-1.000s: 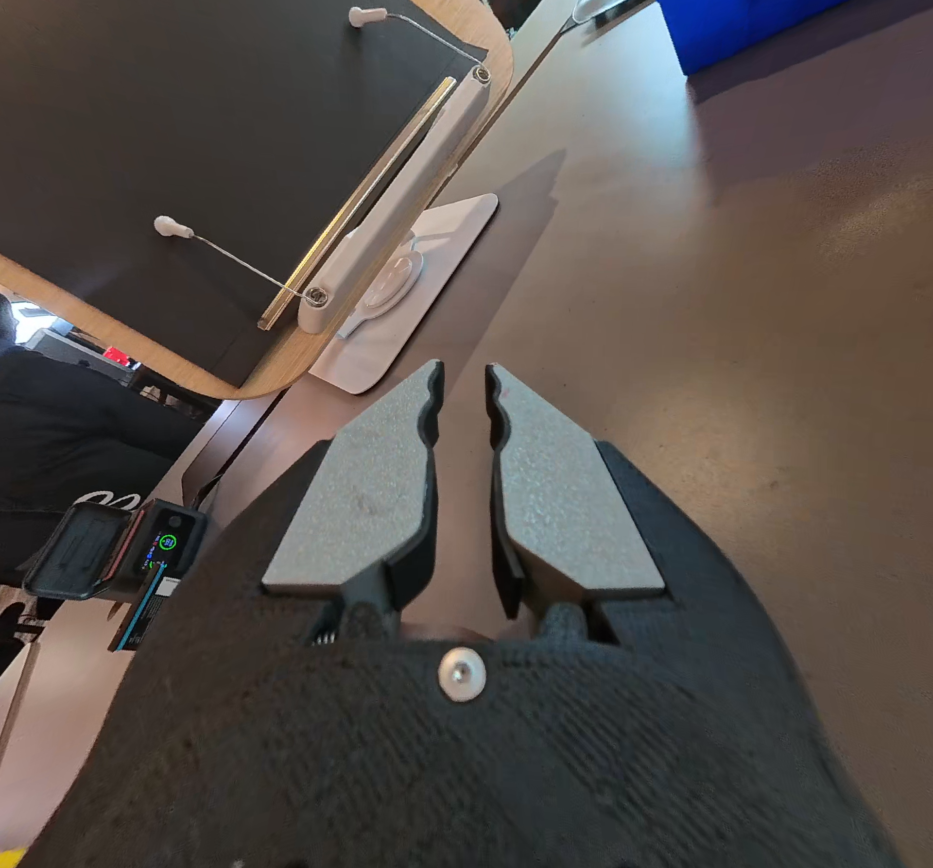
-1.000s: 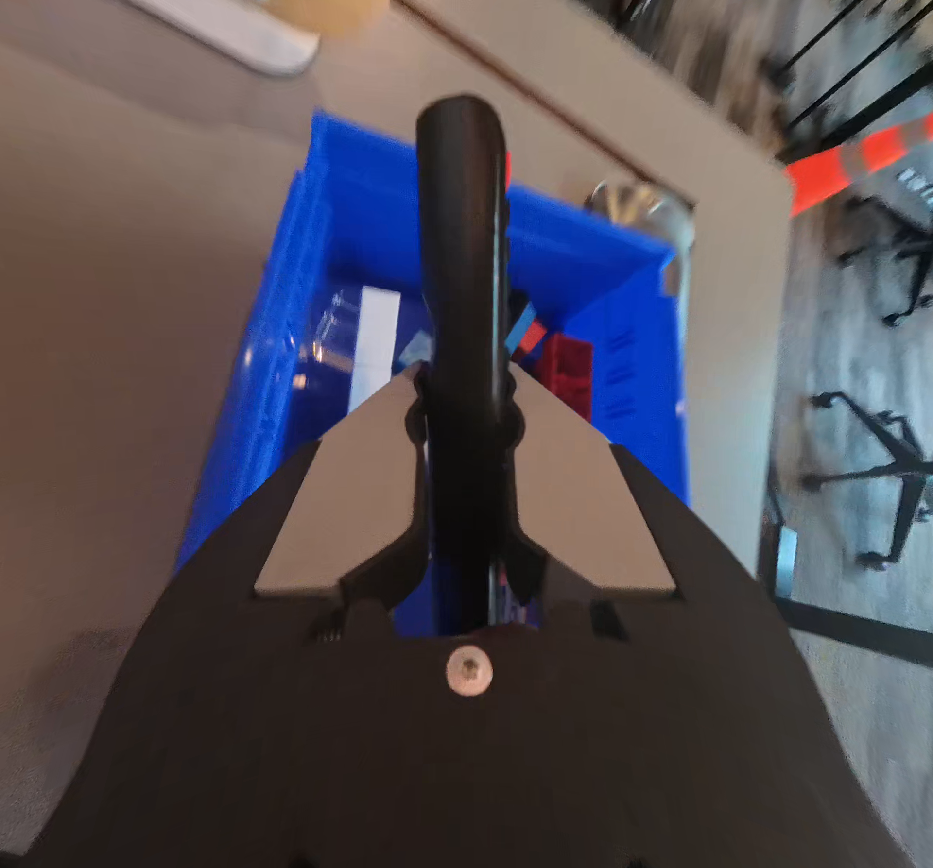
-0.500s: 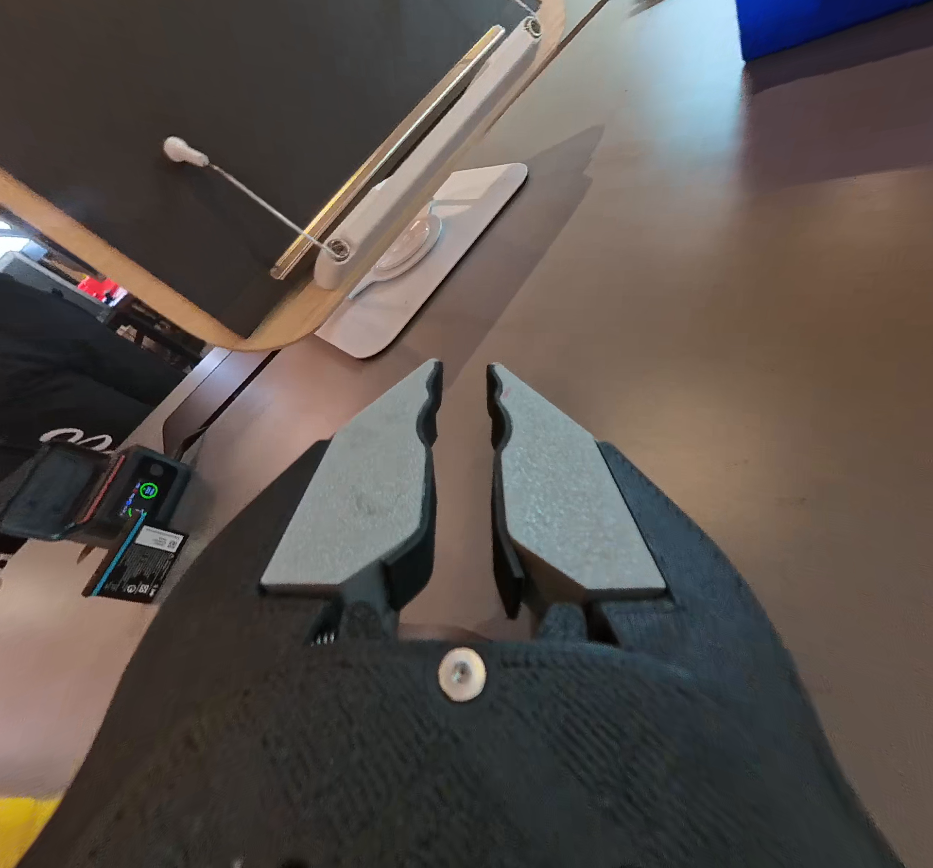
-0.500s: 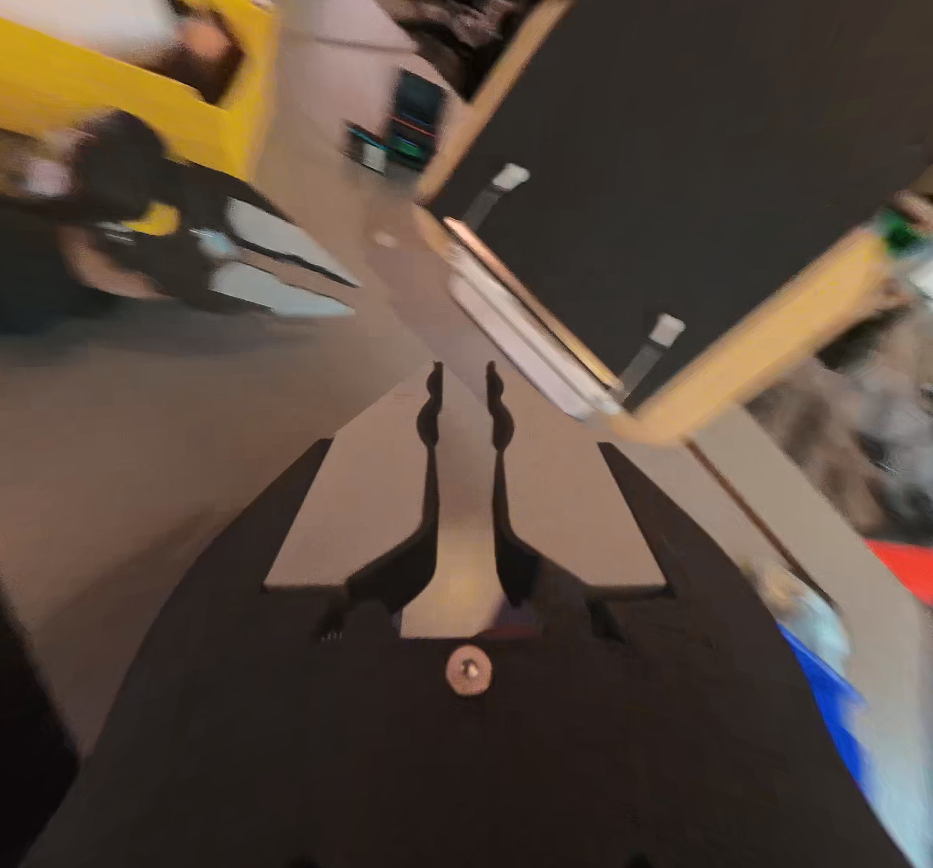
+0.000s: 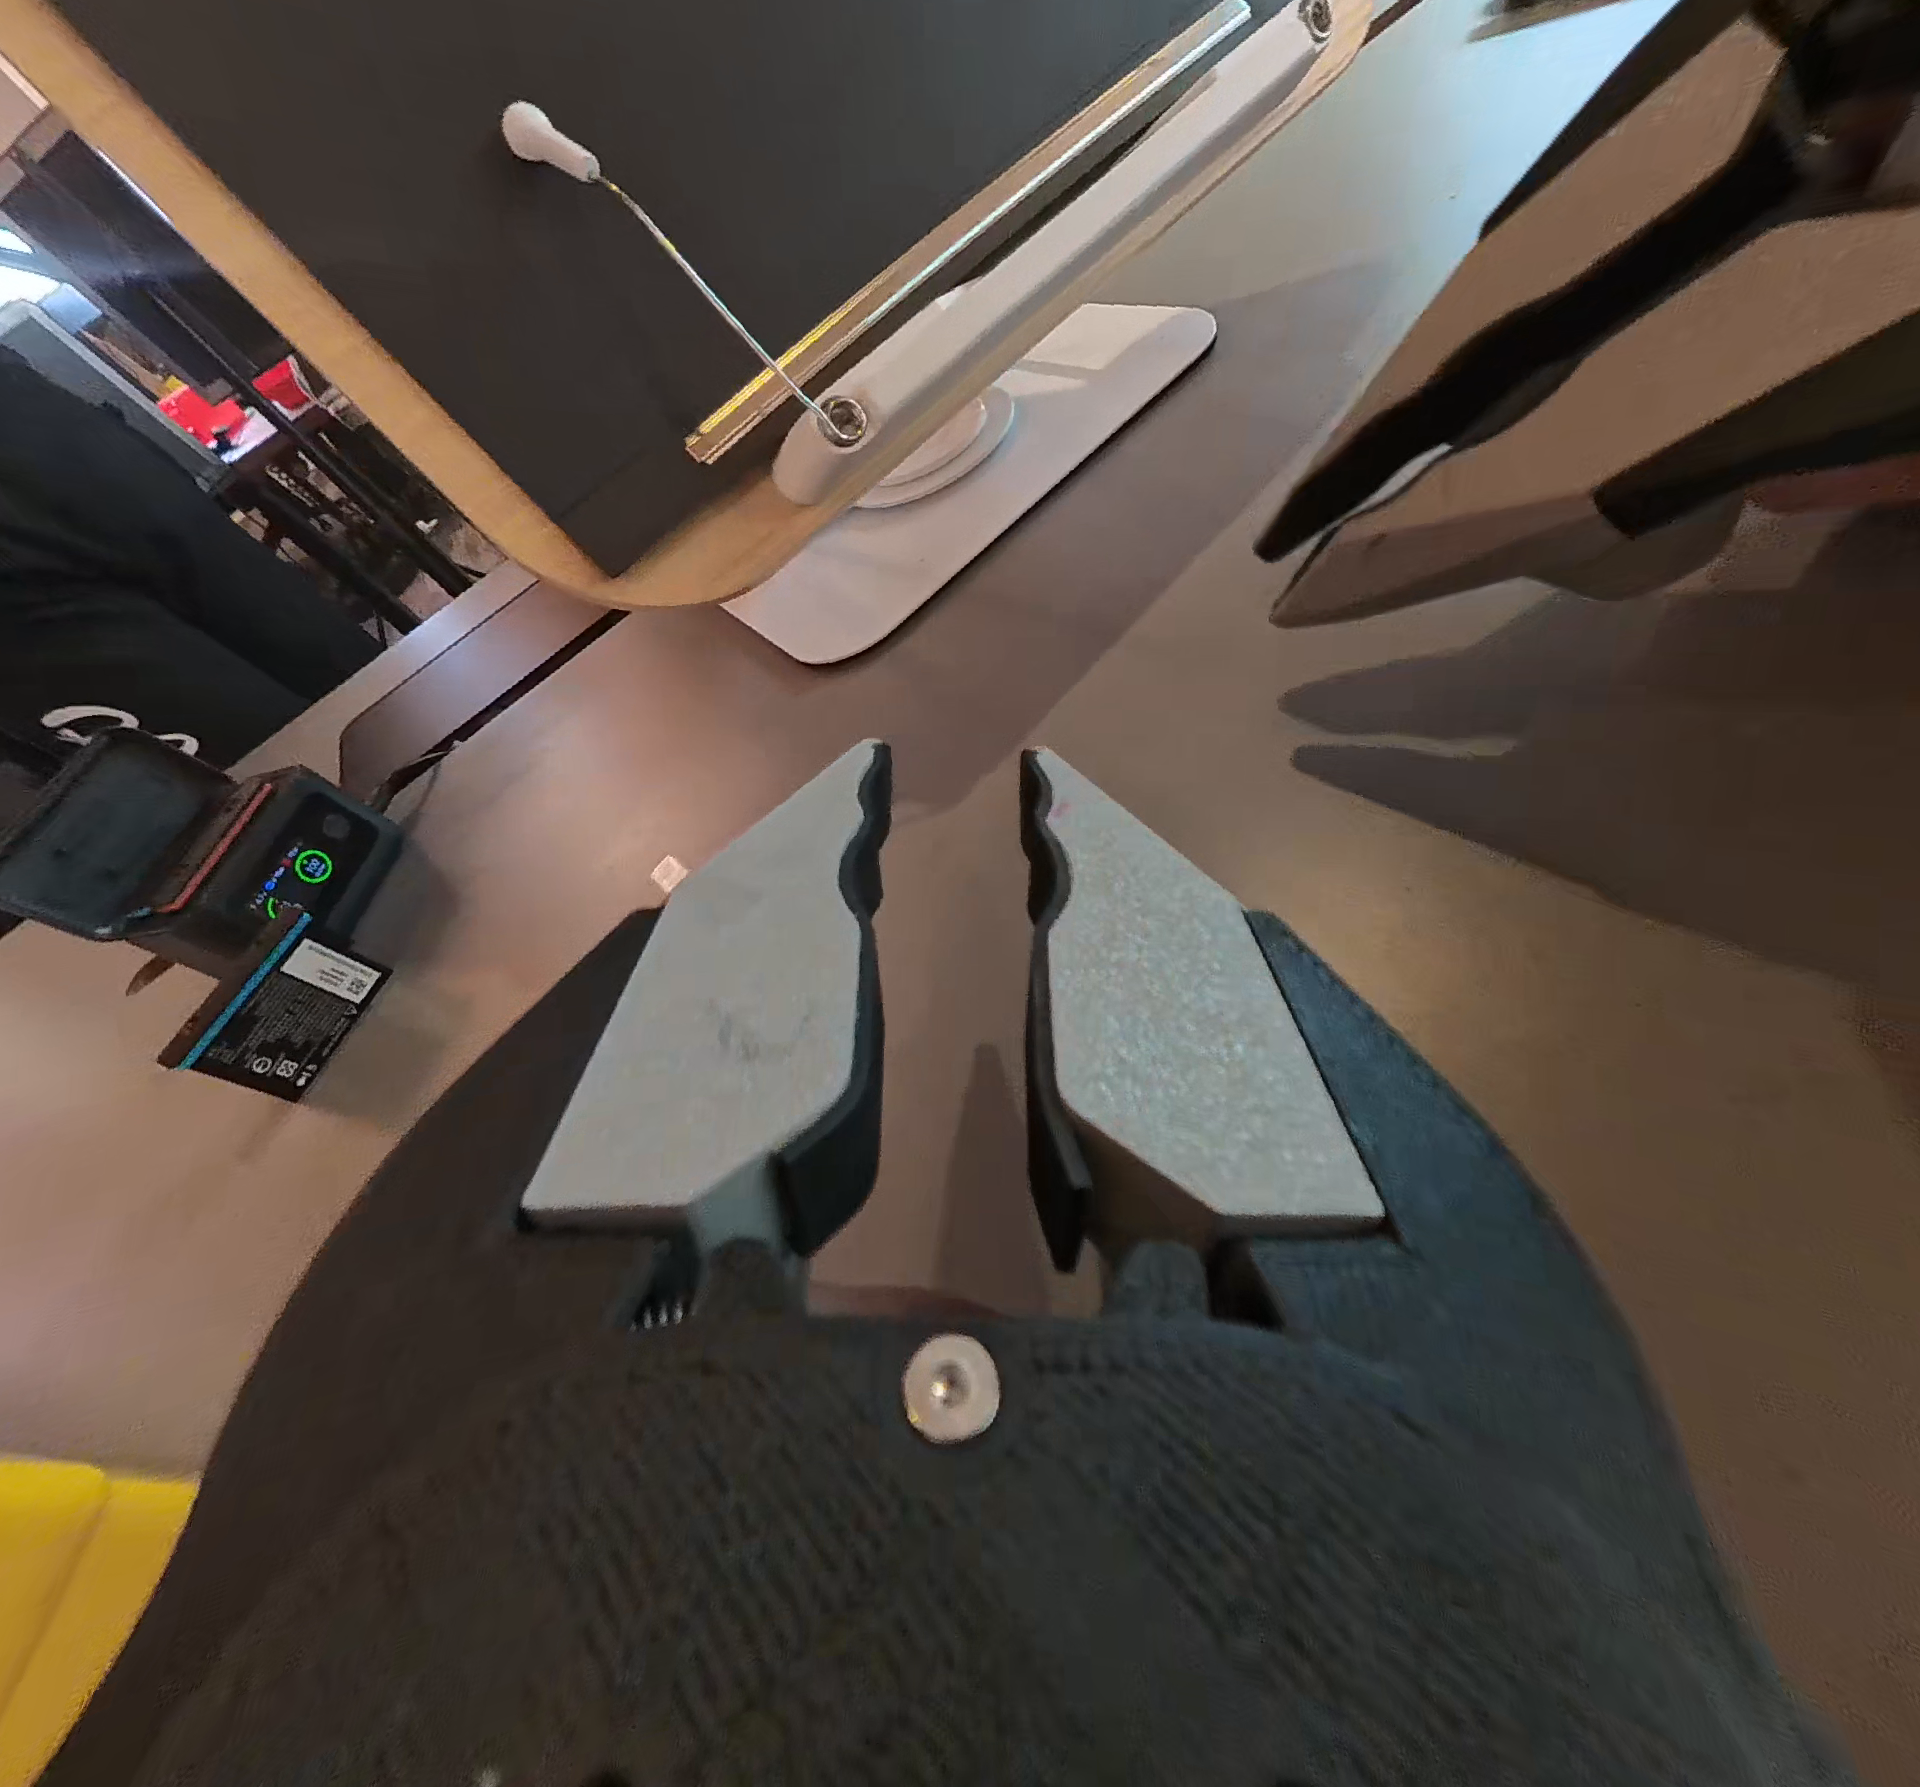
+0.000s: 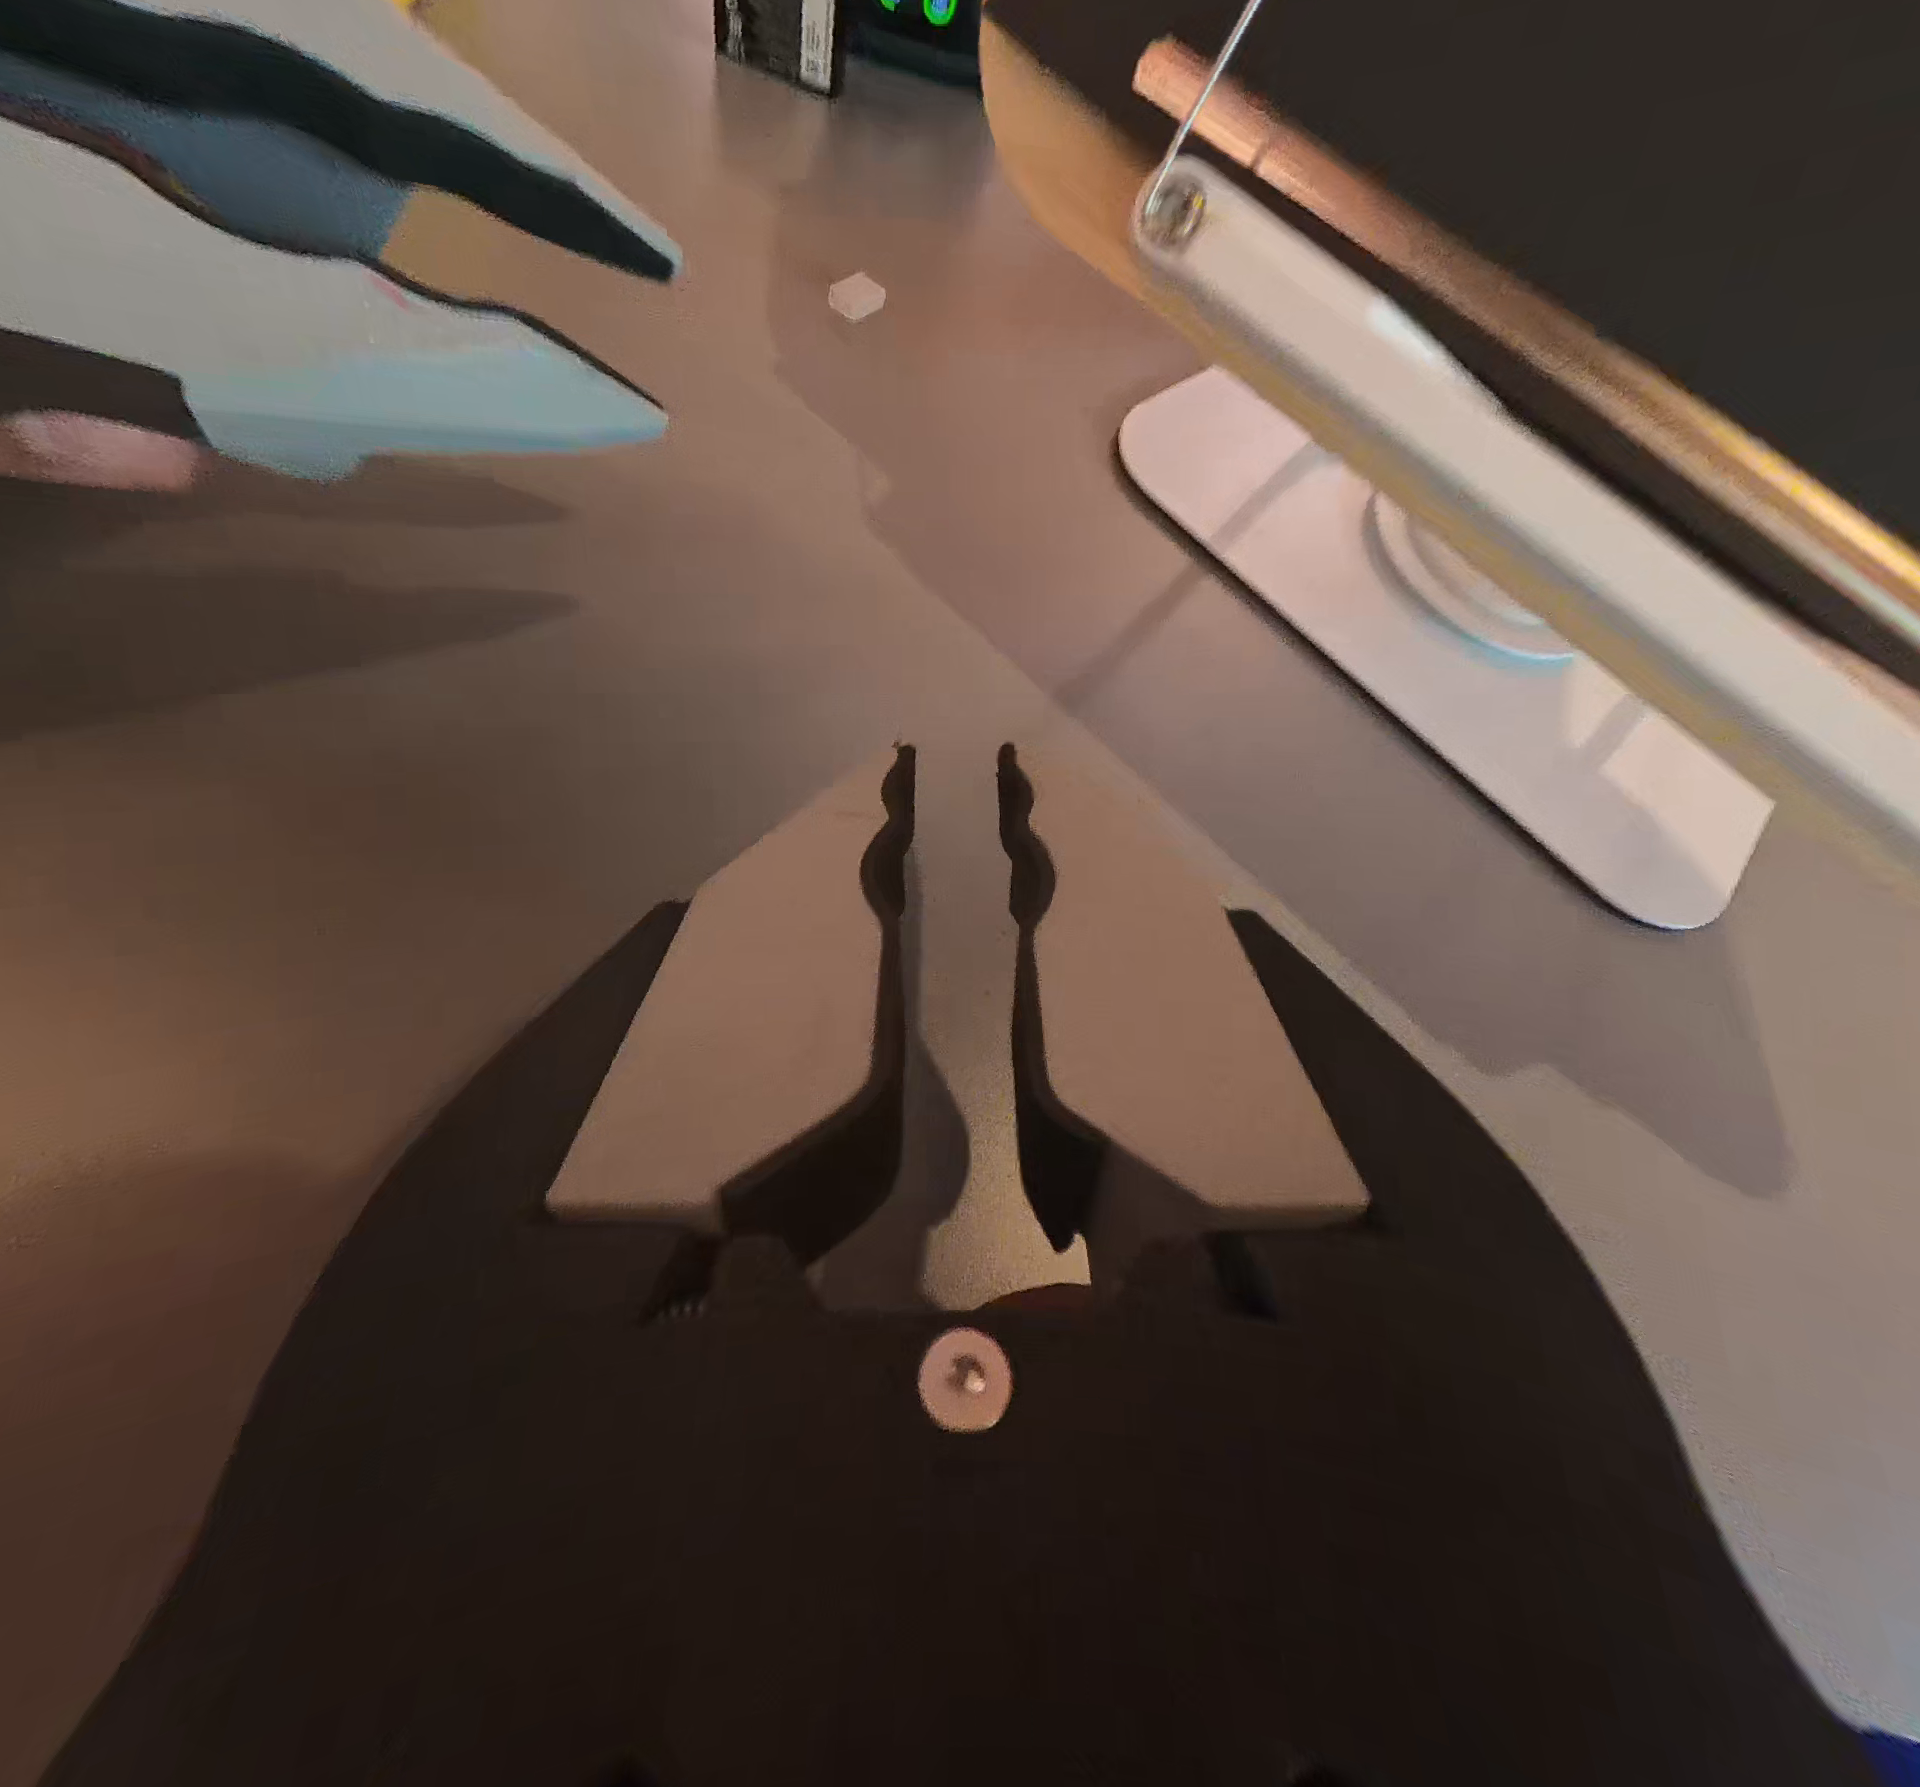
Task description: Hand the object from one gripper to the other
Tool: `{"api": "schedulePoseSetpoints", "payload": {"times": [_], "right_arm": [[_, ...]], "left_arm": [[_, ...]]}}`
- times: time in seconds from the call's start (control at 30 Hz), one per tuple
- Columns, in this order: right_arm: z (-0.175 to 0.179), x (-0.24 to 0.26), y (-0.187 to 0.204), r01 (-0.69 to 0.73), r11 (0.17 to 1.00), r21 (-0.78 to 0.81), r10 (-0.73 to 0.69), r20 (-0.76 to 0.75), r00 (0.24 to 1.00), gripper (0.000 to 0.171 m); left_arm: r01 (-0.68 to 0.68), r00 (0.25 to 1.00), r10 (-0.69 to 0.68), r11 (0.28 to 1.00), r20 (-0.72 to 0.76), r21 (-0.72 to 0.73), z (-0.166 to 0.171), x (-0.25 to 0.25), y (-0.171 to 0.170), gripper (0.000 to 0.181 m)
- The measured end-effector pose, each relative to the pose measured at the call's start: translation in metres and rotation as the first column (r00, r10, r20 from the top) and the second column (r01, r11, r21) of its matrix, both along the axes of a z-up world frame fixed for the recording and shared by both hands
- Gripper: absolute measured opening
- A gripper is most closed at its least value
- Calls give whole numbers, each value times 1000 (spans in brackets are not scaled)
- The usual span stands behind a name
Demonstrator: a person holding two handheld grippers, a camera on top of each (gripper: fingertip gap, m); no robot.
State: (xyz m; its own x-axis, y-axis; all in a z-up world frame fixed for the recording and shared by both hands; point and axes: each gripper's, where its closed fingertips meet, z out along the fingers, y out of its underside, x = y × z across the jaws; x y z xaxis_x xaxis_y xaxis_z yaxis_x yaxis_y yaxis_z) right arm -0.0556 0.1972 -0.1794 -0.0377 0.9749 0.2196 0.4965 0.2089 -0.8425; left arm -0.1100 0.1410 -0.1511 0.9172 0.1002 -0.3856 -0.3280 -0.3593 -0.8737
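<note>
1 brown table (image 5: 1299, 958) fills the lower part of both views and bears everything named below. 1 book stand (image 5: 644, 127), a dark panel edged in light wood, leans above 1 white base plate (image 5: 1122, 387) that rests flat on the table; 1 pale ledge bar (image 5: 1039, 314) runs along the panel's lower edge. In the left wrist view 1 wire page clip (image 5: 665, 251) with a white tip rises from the bar's nearer end, and the screw head of a 2nd shows at the far end.

2 grippers are in view. The left gripper (image 5: 954, 771) hangs low over the table, its 2 grey pads parted by a moderate gap with only bare table between them. The right gripper (image 6: 951, 761) shows a narrower gap, its 2 fingers likewise empty; that view is motion-blurred. Each gripper also appears side-on in the other's view, the 2 pointing toward one another but apart.

The object to be handed over is in neither gripper and cannot be made out in either view.

At the table's edge stands 1 small dark device (image 5: 312, 864) with a lit screen, 1 dark card-like pack (image 5: 281, 1020) leaning just beside it. 1 tiny pale square scrap (image 6: 857, 296) lies on the table. 1 yellow surface (image 5: 62, 1581) shows at a corner.
</note>
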Motion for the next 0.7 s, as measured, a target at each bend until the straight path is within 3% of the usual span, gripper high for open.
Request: {"api": "schedulePoseSetpoints", "payload": {"times": [0.2,0.43,0.53,0.7], "right_arm": [[-12,2,0,-4,1000,-9,4,78,997,20],[-15,6,0,-10,1000,-13,11,99,995,23],[-15,6,0,-13,1000,-24,15,98,995,24],[-19,5,-2,-25,1000,-2,25,124,992,25]], "left_arm": [[-62,993,59,998,105,25,3,-8,-11,27],[-147,953,148,989,264,-26,-3,-15,-64,48],[-188,943,181,982,278,-2,24,-26,-96,49],[-352,904,334,936,266,23,89,-88,-156,56]]}}
